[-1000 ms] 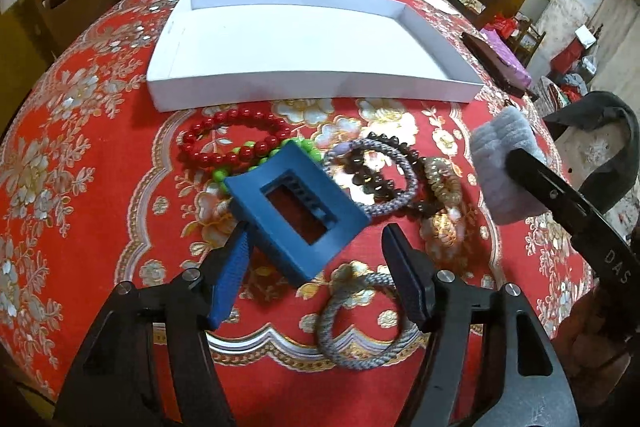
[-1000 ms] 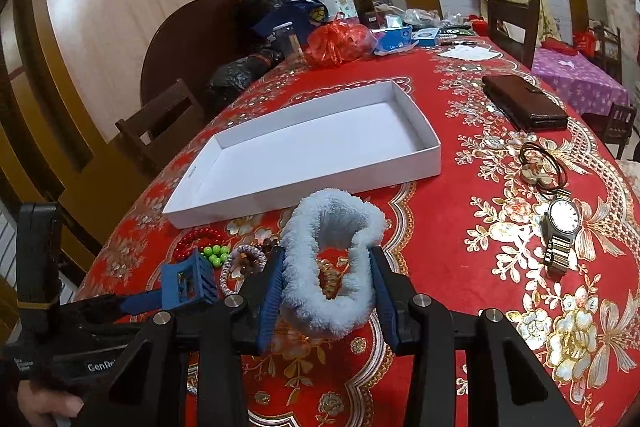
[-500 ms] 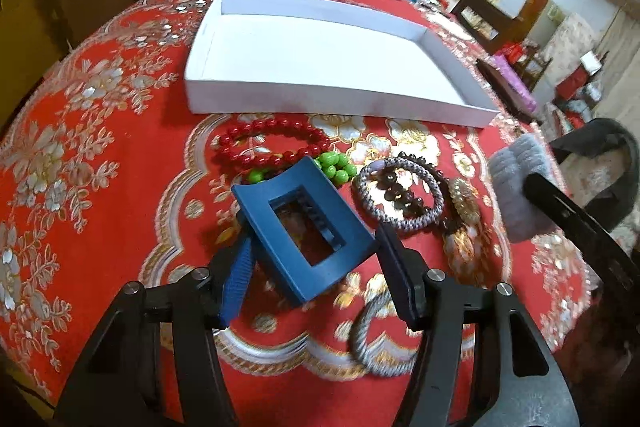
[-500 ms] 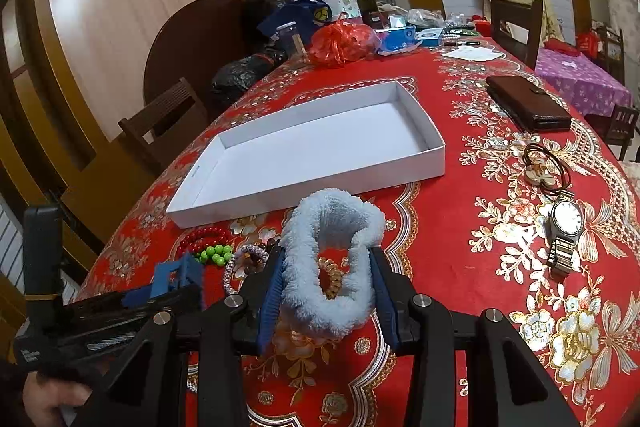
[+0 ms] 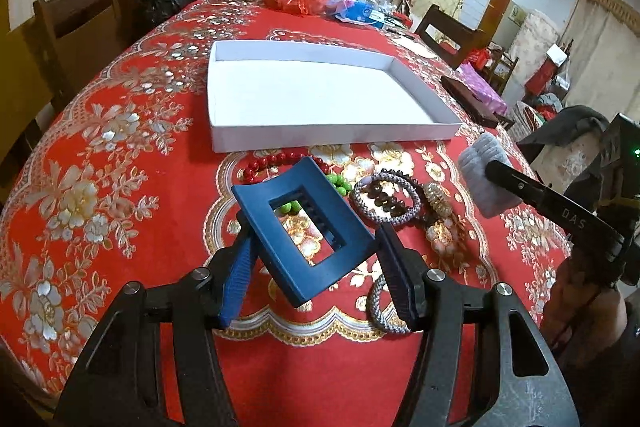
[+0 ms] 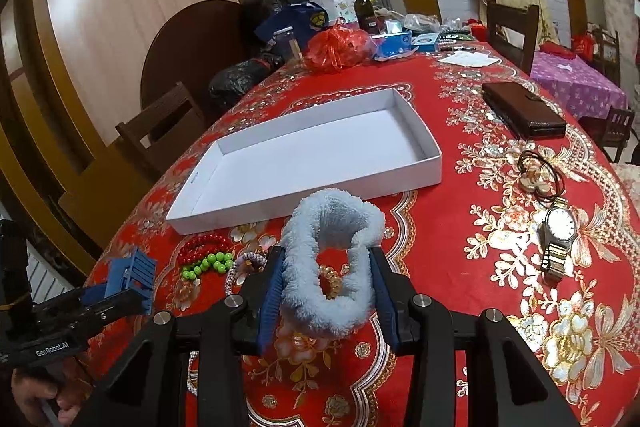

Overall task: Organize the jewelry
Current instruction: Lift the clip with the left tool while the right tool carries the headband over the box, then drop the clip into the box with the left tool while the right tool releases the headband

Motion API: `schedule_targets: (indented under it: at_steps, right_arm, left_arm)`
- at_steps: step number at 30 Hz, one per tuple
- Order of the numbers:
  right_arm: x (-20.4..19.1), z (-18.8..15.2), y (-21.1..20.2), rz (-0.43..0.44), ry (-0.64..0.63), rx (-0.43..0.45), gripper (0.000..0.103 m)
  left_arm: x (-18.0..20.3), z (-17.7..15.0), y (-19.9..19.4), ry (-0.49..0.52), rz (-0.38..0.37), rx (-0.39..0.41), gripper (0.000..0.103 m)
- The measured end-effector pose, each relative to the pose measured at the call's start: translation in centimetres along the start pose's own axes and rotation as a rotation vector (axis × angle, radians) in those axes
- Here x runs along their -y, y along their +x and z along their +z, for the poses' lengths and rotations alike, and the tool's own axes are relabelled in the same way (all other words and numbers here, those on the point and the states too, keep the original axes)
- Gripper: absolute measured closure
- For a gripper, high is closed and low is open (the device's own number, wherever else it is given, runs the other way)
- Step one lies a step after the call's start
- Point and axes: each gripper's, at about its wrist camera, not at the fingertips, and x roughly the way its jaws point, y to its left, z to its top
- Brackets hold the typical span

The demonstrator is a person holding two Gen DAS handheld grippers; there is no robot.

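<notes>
We grip a blue hair claw (image 5: 308,227) in our left tongs (image 5: 316,263), fluffy scrunchie (image 6: 328,267) clamped in right tongs (image 6: 326,301), white tray (image 6: 304,155) on counter (image 6: 480,307)

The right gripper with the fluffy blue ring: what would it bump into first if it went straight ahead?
Probably the near wall of the white box, straight ahead of the right gripper holding the fluffy scrunchie; depth is unclear.

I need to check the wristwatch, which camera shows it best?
The right wrist view: the wristwatch lies face-up on the red tablecloth, right of the held fluffy scrunchie, dial and band unobstructed. The left wrist view does not show it at all.
</notes>
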Motion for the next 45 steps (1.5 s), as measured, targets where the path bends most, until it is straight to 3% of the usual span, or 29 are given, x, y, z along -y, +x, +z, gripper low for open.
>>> schedule_targets:
  at_steps: [8, 15, 24, 33, 35, 37, 40, 42, 45]
  right_arm:
    - [0.5, 3.1, 0.7, -0.006, 0.041, -0.027, 0.063]
    - [0.0, 7.8, 3.2, 0.012, -0.016, -0.036, 0.063]
    - [2.6, 10.3, 9.1, -0.025, -0.024, -0.049, 0.063]
    - [6.1, 10.2, 13.4, -0.021, 0.03, -0.104, 0.063]
    - [6.6, 9.9, 13.9, -0.022, 0.047, -0.109, 0.059]
    - [6.7, 9.7, 13.7, -0.012, 0.059, -0.094, 0.051]
    - [6.4, 9.7, 13.5, -0.055, 0.034, -0.109, 0.049]
    - [6.8, 9.6, 13.2, -0.028, 0.056, -0.102, 0.049]
    - [7.2, 9.3, 12.9, 0.002, 0.083, -0.095, 0.049]
  left_arm:
    - [-0.4, 2.6, 0.1, 0.001, 0.004, 0.028, 0.044]
    - [-1.4, 7.7, 2.4, 0.017, 0.025, 0.057, 0.044]
    - [-3.3, 13.2, 9.3, 0.018, 0.08, 0.01, 0.044]
    - [-4.8, 13.6, 14.4, 0.021, 0.186, -0.046, 0.044]
    - [-5.2, 13.5, 15.0, 0.017, 0.201, -0.063, 0.043]
    - [-5.0, 13.0, 15.3, 0.033, 0.193, -0.073, 0.043]
    - [-4.0, 11.9, 15.3, 0.107, 0.228, -0.072, 0.042]
    - [-3.3, 11.0, 15.0, 0.159, 0.252, -0.069, 0.042]
    - [-3.1, 9.8, 14.1, 0.166, 0.231, -0.055, 0.04]
